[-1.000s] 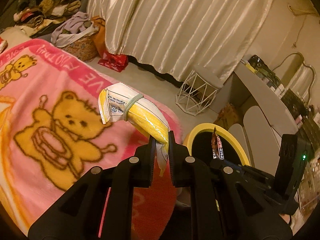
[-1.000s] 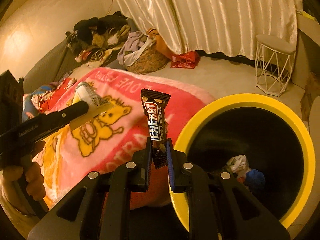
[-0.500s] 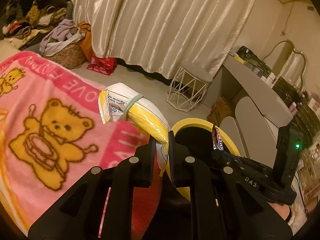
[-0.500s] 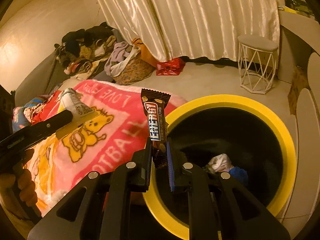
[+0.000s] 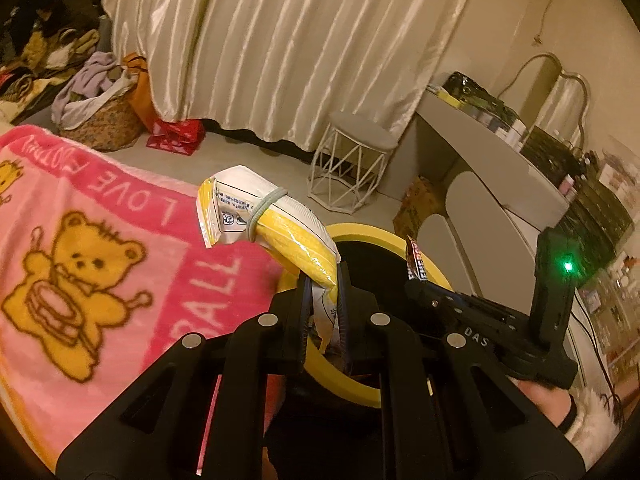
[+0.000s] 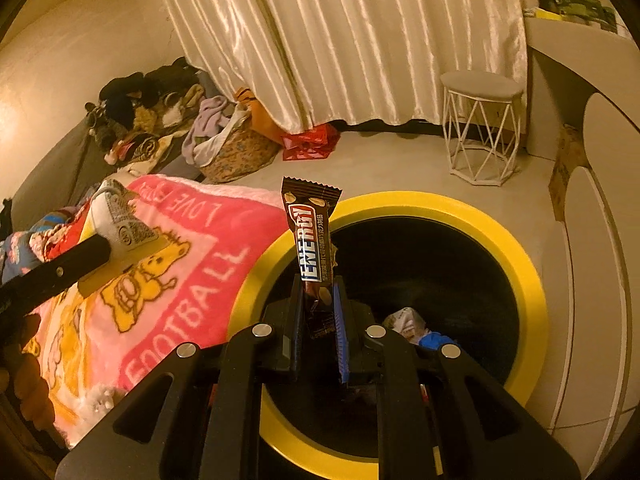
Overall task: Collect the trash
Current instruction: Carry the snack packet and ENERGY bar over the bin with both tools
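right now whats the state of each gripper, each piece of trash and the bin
left gripper: shut on the yellow snack bag
yellow snack bag: rolled, banded with a hair tie, held up at the bin's edge
right gripper: shut on the energy bar wrapper
energy bar wrapper: held upright over the bin opening
yellow-rimmed bin: open, some trash already at the bottom
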`<action>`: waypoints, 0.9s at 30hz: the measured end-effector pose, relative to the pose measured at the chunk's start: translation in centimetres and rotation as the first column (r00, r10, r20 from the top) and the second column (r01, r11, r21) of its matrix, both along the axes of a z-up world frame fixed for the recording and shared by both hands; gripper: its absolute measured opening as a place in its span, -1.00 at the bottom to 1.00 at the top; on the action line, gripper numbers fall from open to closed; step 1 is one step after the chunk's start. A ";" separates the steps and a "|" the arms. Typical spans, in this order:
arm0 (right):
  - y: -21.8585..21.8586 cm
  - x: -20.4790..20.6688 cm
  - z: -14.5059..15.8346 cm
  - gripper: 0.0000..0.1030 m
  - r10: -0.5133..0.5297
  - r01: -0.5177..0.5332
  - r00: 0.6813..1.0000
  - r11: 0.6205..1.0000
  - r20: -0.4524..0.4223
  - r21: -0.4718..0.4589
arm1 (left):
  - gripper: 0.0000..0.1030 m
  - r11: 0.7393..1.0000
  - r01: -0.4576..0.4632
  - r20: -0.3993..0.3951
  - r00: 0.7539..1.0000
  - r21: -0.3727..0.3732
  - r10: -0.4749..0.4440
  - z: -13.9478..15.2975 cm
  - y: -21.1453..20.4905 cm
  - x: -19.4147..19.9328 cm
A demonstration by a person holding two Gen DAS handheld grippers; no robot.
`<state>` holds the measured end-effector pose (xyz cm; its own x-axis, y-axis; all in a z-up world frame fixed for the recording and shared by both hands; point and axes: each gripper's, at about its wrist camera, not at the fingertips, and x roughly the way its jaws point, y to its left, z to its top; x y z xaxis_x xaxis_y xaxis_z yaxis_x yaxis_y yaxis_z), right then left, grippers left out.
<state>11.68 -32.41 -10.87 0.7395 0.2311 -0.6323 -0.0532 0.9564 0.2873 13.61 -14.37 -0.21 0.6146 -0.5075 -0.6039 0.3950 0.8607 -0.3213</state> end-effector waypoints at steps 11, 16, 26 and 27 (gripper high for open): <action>-2.0 -0.2 -0.2 -0.74 -0.055 0.055 0.998 0.998 0.001 0.004 | -0.84 0.997 0.072 -0.003 0.997 0.026 -0.072 -0.5 -2.7 -0.7; -2.6 -0.4 -0.4 -0.74 -0.070 0.070 0.998 0.998 0.000 0.005 | -0.84 0.994 0.107 -0.007 0.994 0.038 -0.106 -0.9 -3.6 -1.1; -3.6 -0.6 -0.7 -0.74 -0.095 0.095 0.995 0.995 -0.009 0.010 | -0.84 0.983 0.173 -0.029 0.985 0.062 -0.172 -1.7 -5.3 -1.5; -3.7 -0.6 -0.7 -0.74 -0.098 0.098 0.995 0.995 -0.012 0.012 | -0.84 0.982 0.179 -0.033 0.984 0.065 -0.177 -1.9 -5.5 -1.5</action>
<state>11.06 -36.09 -11.60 0.7519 0.1661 -0.6380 0.0436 0.9531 0.2995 12.12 -19.91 -2.10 0.5011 -0.5650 -0.6555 0.5360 0.7973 -0.2775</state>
